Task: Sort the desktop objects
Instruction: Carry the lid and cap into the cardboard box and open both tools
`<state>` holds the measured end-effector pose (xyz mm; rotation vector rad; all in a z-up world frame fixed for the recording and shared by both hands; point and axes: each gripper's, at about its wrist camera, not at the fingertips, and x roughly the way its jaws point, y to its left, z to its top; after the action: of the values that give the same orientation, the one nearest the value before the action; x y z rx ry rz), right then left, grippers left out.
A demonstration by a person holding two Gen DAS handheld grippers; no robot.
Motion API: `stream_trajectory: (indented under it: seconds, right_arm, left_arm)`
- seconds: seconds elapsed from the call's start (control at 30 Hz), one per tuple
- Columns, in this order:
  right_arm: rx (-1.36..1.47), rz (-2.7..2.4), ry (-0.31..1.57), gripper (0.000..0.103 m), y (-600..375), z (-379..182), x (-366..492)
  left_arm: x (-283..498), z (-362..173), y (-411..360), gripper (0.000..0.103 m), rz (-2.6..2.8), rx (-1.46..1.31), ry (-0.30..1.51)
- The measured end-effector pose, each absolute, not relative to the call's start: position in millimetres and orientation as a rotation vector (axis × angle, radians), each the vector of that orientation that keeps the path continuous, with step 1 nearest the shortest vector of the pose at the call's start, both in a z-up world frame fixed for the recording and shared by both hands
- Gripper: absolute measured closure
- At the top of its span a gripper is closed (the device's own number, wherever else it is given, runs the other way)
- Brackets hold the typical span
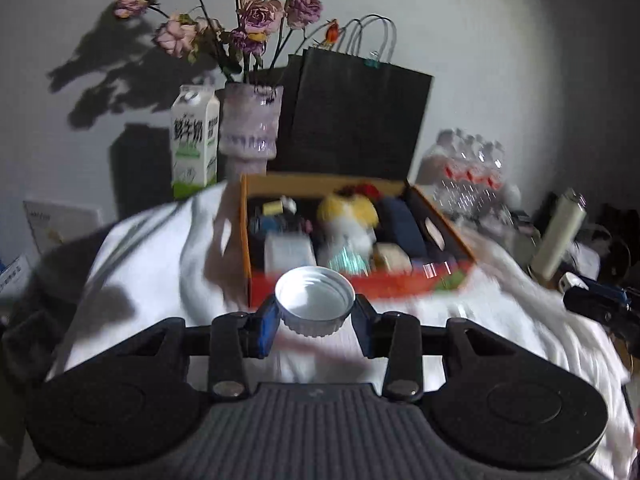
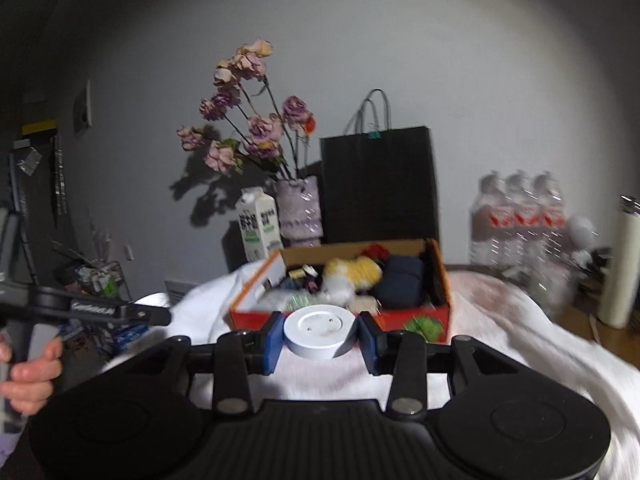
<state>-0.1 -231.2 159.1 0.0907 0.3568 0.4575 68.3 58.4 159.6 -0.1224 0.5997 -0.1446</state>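
My left gripper (image 1: 315,316) has a white screw lid (image 1: 315,300) clamped between its blue pads, hollow side up, so I can see straight into the ribbed rim. It hangs above the white cloth (image 1: 152,256), just short of the orange box (image 1: 360,284).

On my right gripper (image 2: 320,334) the jaws are closed on a round white puck (image 2: 320,330), flat face up with a few small dots on top. It too sits over the cloth, right in front of the box's red front wall.

The box is already crowded: a yellow and white plush toy (image 1: 348,216), a dark blue pouch (image 1: 402,224), a white block (image 1: 288,250) and smaller bits that I cannot make out through the blur.

Behind it against the wall I see a milk carton (image 1: 196,144), a pale purple vase (image 1: 250,128) of dried roses (image 1: 256,12) and a black paper bag (image 1: 352,116) with a clip on its handle. Off to the right is a pack of water bottles (image 2: 520,220) and a tall white flask (image 2: 620,260).

In the right wrist view a hand (image 2: 28,376) grips the other tool's handle at the far left edge.
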Motion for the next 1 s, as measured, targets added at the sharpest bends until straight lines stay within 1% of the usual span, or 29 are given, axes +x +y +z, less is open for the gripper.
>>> stream_trajectory:
  seconds: [0.13,0.23,0.3,0.47,0.57,0.6,0.63,0.67,0.7,0.73,0.77,0.8,0.97,1.0]
  right_arm:
    - [0.12,0.515,0.432,0.065,-204.3,179.2,103.5]
    - [0.19,0.552,0.547,0.065,-177.2,183.5,190.5]
    - [0.162,0.527,0.594,0.065,-153.0,182.6,241.3]
    - [0.089,0.446,0.716,0.065,-100.2,153.0,340.6]
    - [0.117,0.421,0.793,0.065,-86.0,126.6,382.2]
    - [0.124,0.412,0.815,0.064,-82.8,118.1,391.6]
    - [0.121,0.403,0.831,0.064,-79.2,110.7,399.5]
    - [0.115,0.397,0.841,0.063,-76.2,104.5,405.6]
    - [0.115,0.388,0.847,0.06,-74.5,99.7,409.7]
    - [0.124,0.386,0.855,0.054,-74.5,95.9,412.9]
    - [0.139,0.393,0.865,0.043,-75.9,94.1,413.7]
    - [0.155,0.397,0.862,0.04,-78.5,94.2,412.5]
    - [0.143,0.364,0.814,0.037,-93.9,113.6,399.6]
    - [0.147,0.362,0.81,0.036,-98.7,118.8,395.6]
  left_arm:
    - [177.8,154.9,67.8,0.063,-0.203,-0.203,0.739]
    - [245.8,139.3,65.7,0.063,-0.144,-0.158,0.766]
    - [283.6,127.4,66.8,0.063,-0.111,-0.149,0.795]
    - [342.3,97.8,78.8,0.063,-0.033,-0.152,0.837]
    - [357.6,85.7,80.6,0.06,-0.04,-0.136,0.842]
    - [358.2,83.9,76.7,0.055,-0.064,-0.107,0.834]
    - [357.8,83.0,72.7,0.042,-0.087,-0.077,0.827]
    - [357.1,82.6,69.5,0.036,-0.11,-0.058,0.82]
    - [355.6,83.0,67.5,0.03,-0.13,-0.05,0.809]
    - [354.1,84.8,65.0,0.03,-0.141,-0.043,0.796]
    - [352.3,87.1,64.0,0.03,-0.14,-0.039,0.787]
    - [351.3,90.0,64.8,0.029,-0.141,-0.045,0.782]
    - [342.6,109.1,73.0,0.022,-0.087,-0.104,0.787]
    - [340.7,112.9,71.5,0.019,-0.052,-0.09,0.797]
